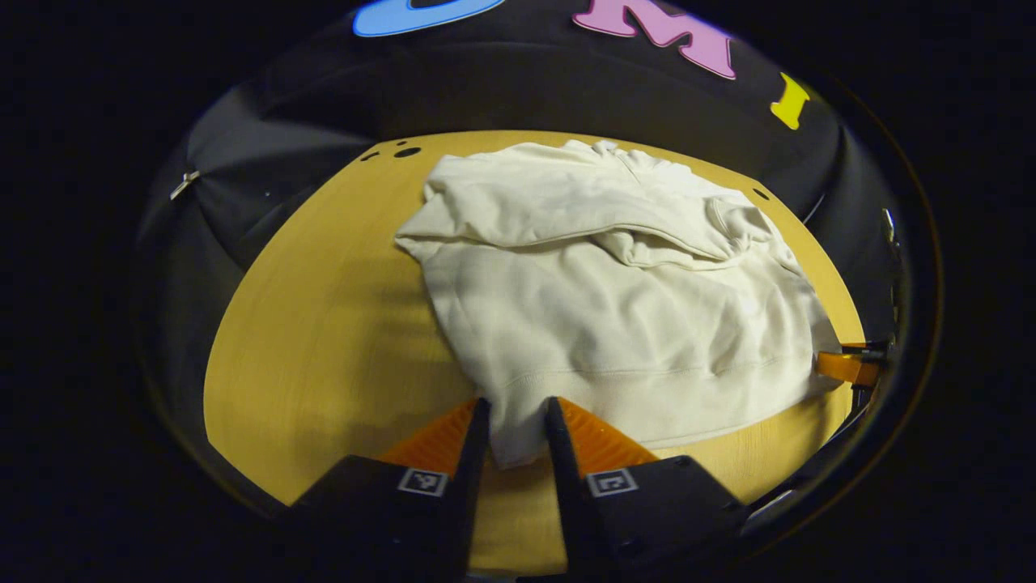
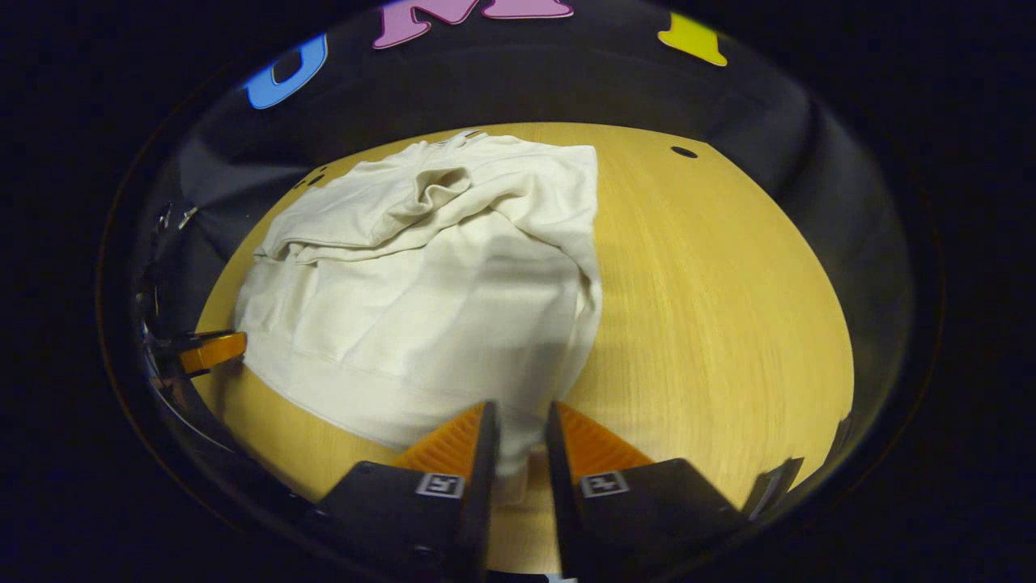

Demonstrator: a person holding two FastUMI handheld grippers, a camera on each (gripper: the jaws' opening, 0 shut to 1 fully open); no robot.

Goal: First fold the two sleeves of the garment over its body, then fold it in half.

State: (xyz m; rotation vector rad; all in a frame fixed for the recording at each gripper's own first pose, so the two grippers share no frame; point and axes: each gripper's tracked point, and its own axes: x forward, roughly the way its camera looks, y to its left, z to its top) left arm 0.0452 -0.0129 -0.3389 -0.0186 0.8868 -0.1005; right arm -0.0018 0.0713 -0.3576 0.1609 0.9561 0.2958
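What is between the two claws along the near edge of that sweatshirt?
The sweatshirt's bottom hem runs between them: the left claw pinches one corner and the right claw the other. The left gripper view shows the hem, with wooden table beneath.

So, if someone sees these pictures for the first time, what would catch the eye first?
First the cream hoodie, lying on the yellow wooden table with its sleeves already folded over its body. Next, the two grippers at its near hem: the left gripper pinches one bottom corner and the right gripper the other.
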